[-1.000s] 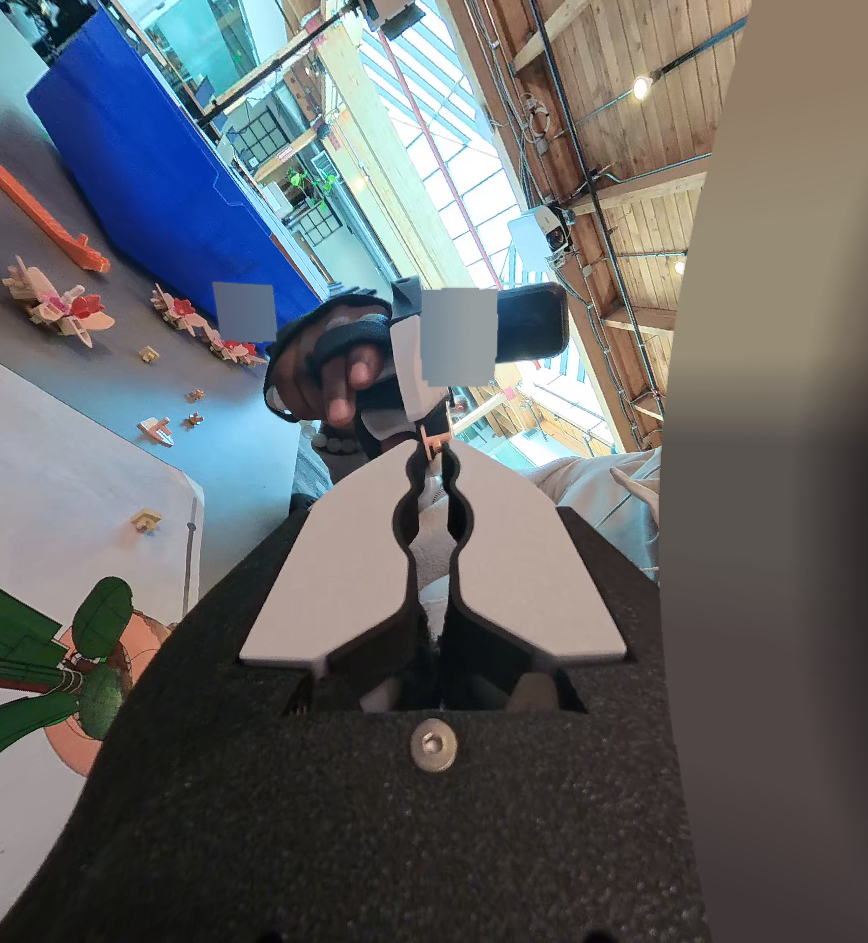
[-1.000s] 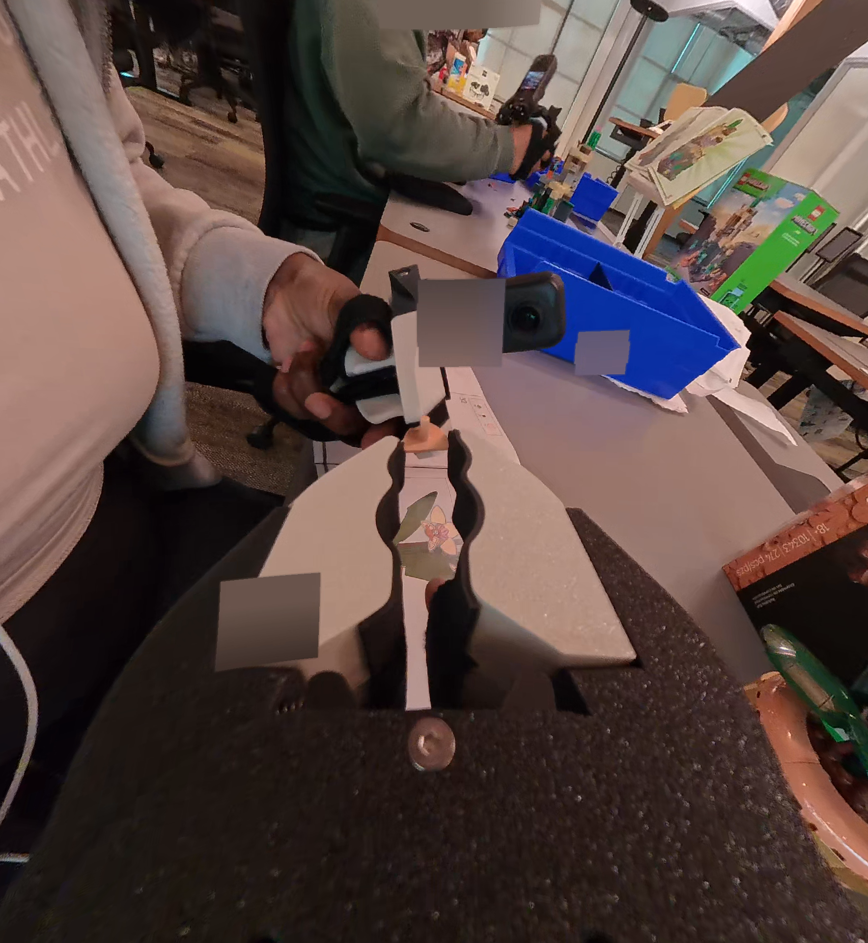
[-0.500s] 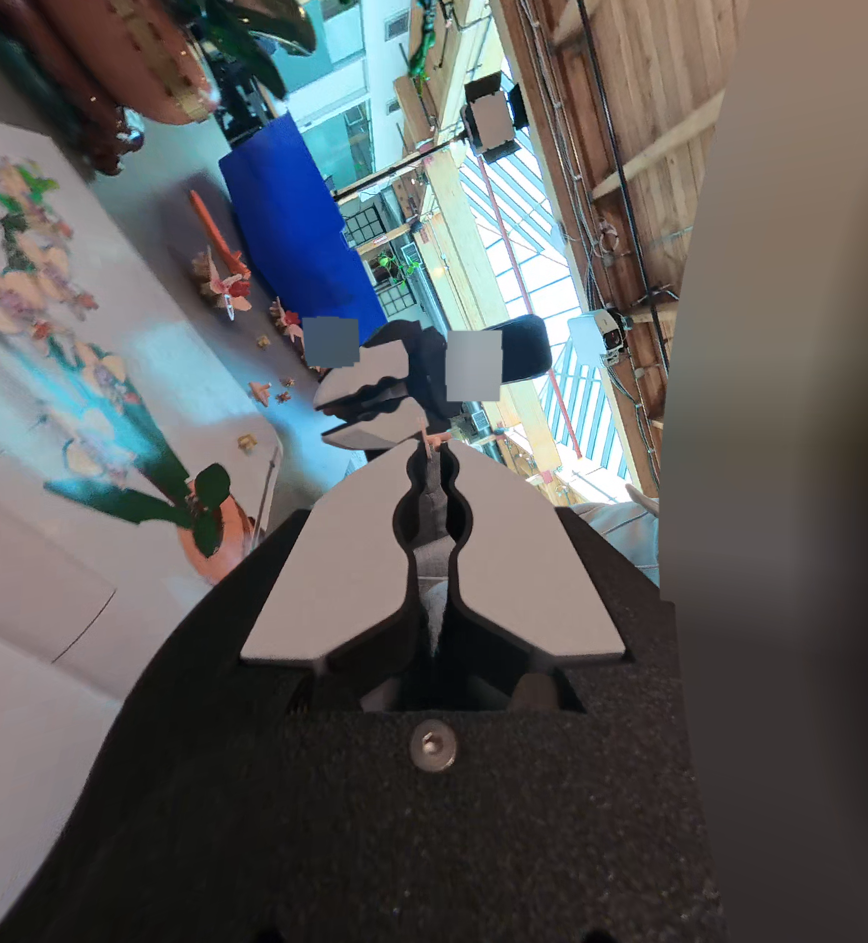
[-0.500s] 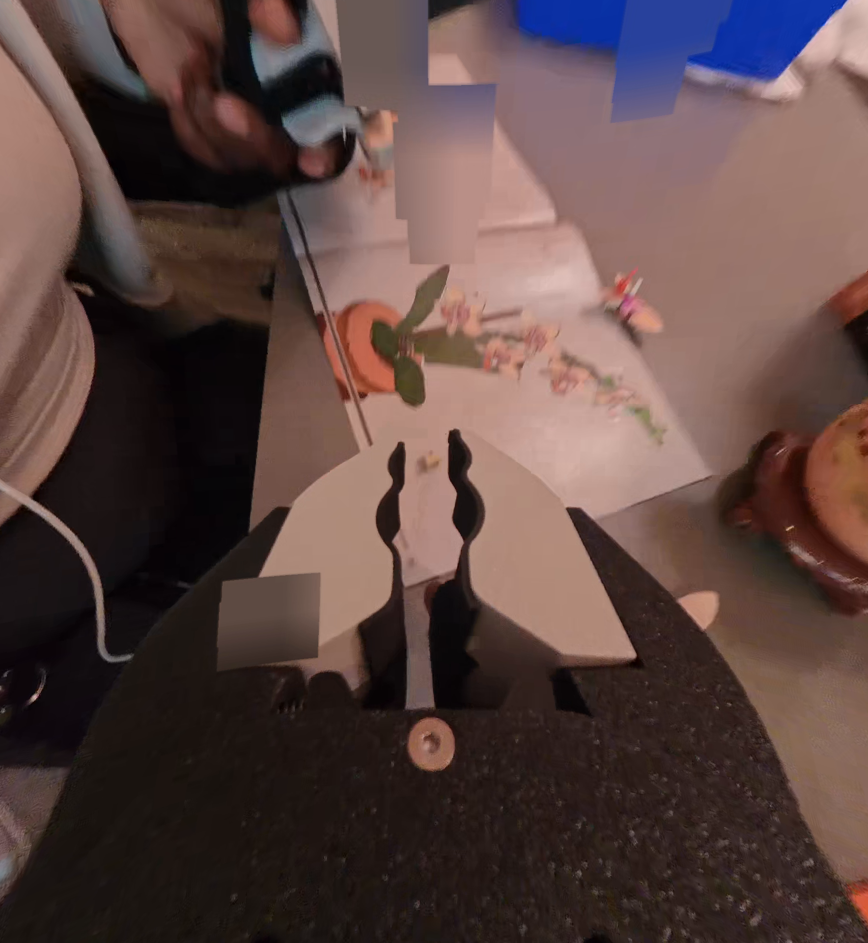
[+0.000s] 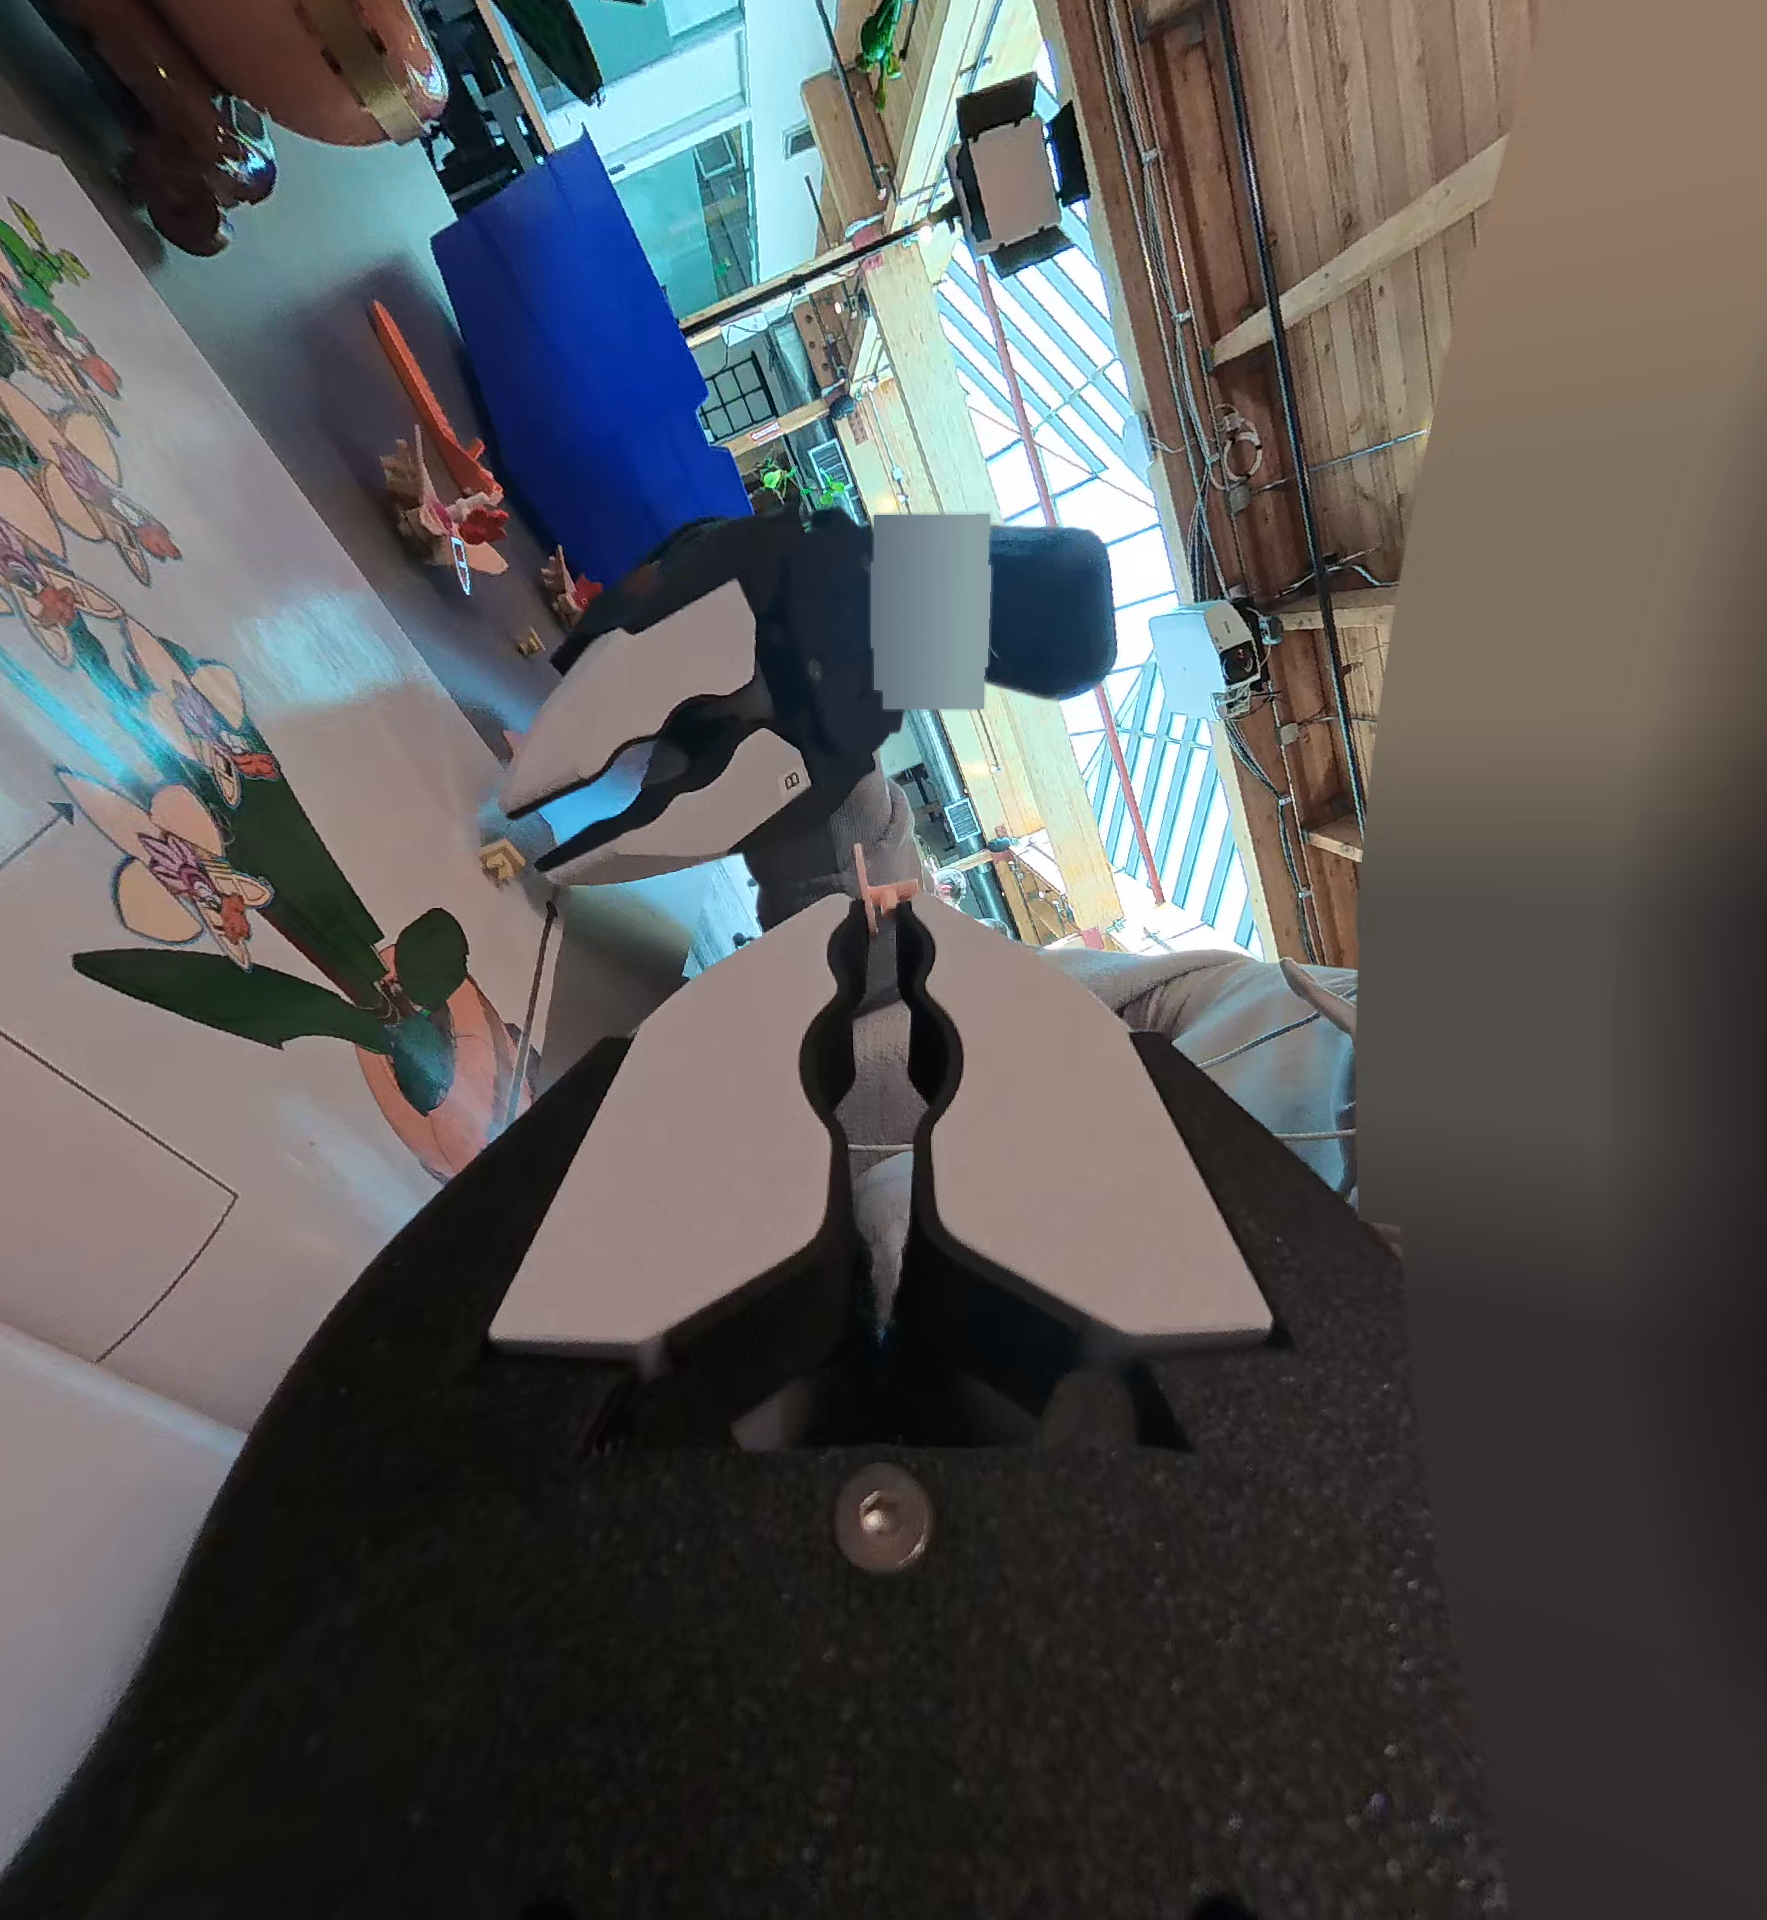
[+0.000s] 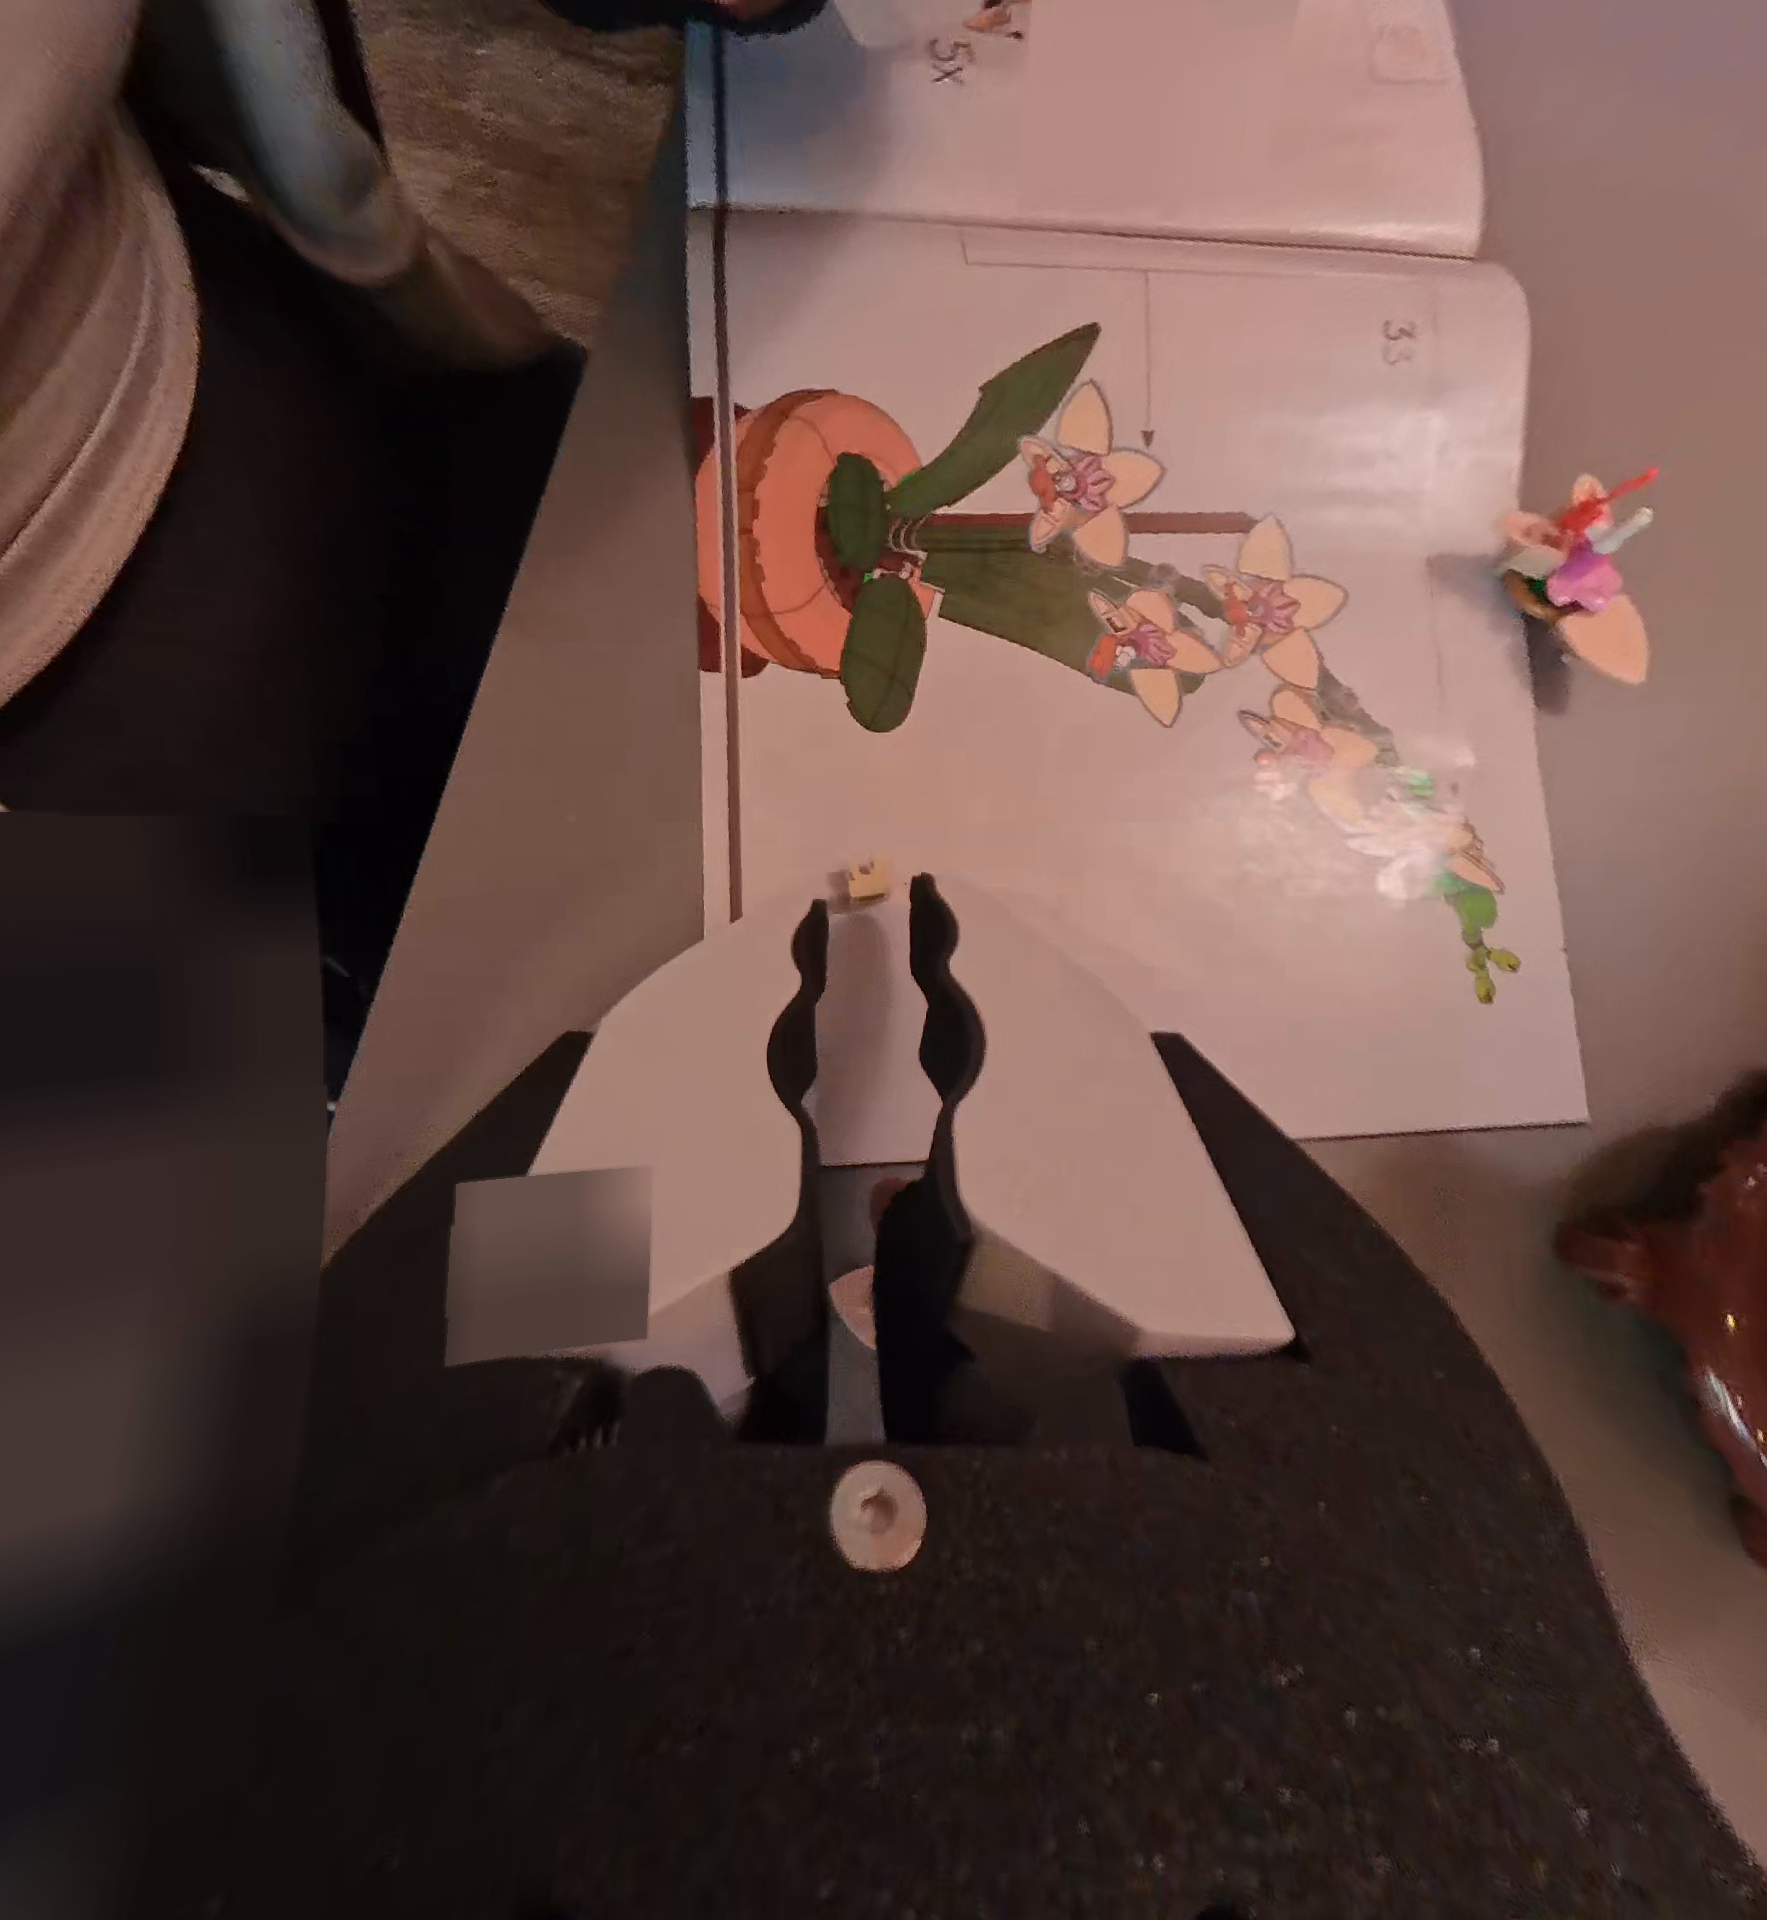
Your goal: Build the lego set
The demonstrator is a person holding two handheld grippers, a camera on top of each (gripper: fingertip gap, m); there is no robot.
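My left gripper (image 5: 881, 920) is shut on a small pink lego piece (image 5: 884, 896) that sticks out of its tips, held up in the air above the table edge. My right gripper (image 6: 868, 899) is open and low over the open instruction booklet (image 6: 1118, 935). A small tan lego piece (image 6: 863, 878) lies on the page just ahead of the right gripper's tips. In the left wrist view the right gripper (image 5: 536, 831) shows open, with the tan piece (image 5: 502, 860) right below its tips.
A built lego flower (image 6: 1575, 582) lies just off the booklet's far edge. A brown lego pot (image 6: 1741, 1299) stands to the right. The left wrist view shows a blue bin (image 5: 588, 364), an orange brick separator (image 5: 422, 384) and more built flowers (image 5: 443, 509) farther off. One gripper's finger ends stand about 12 cm off the other's. The built lego flower (image 6: 1575, 582) is about equally far from each gripper, around 15 cm.
My right gripper has swung away from the left gripper and down to the booklet, over the tan piece. My left gripper has kept hold of the pink piece and turned toward the table.
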